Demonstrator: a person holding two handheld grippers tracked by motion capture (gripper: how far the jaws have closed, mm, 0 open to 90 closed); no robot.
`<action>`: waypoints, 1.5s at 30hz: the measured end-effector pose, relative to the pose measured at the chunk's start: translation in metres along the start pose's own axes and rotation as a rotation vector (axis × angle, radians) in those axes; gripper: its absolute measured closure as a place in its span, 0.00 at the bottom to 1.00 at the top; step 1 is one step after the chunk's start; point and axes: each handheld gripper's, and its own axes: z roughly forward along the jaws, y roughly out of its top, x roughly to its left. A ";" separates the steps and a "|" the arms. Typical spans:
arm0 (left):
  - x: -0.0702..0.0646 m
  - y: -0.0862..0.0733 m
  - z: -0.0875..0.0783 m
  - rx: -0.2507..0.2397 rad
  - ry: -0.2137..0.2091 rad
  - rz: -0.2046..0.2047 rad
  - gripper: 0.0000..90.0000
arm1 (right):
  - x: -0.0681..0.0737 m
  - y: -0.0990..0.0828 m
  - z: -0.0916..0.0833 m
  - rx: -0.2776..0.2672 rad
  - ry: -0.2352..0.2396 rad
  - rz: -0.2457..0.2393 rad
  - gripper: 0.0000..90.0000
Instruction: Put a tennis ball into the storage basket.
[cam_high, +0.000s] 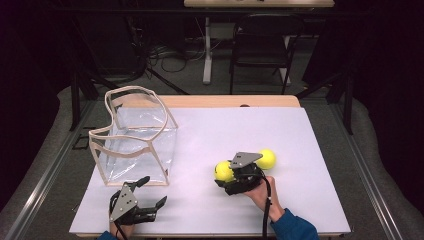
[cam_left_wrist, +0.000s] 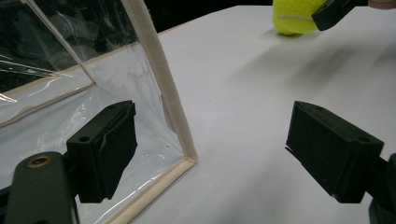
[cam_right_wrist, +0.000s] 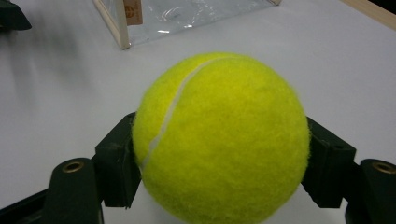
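My right gripper (cam_high: 226, 176) is shut on a yellow tennis ball (cam_high: 223, 171), low over the white table; in the right gripper view the tennis ball (cam_right_wrist: 219, 137) sits squeezed between both black jaws. A second tennis ball (cam_high: 266, 158) lies just right of that gripper. At the table's left stands a clear plastic bag (cam_high: 135, 137) with beige trim, its mouth up. My left gripper (cam_high: 152, 192) rests open near the front edge, just in front of the bag. In the left gripper view the left gripper (cam_left_wrist: 210, 149) frames the bag's near corner (cam_left_wrist: 180, 135), nothing between its jaws.
The white table (cam_high: 300, 130) has free room at its right and back. Behind it stand a black folding chair (cam_high: 262, 47), a desk leg (cam_high: 207, 50) and cables on the floor. A dark metal rail (cam_high: 45, 175) runs along the left side.
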 end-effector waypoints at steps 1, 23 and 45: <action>0.000 0.000 0.000 0.000 0.000 0.000 0.18 | 0.000 0.001 0.001 -0.008 0.001 0.004 0.29; 0.001 0.000 0.001 0.005 -0.004 0.001 0.18 | -0.003 0.020 0.003 -0.053 0.008 -0.004 0.29; 0.001 0.000 0.001 0.006 -0.008 -0.001 0.18 | -0.015 0.048 -0.001 -0.031 0.033 -0.019 0.29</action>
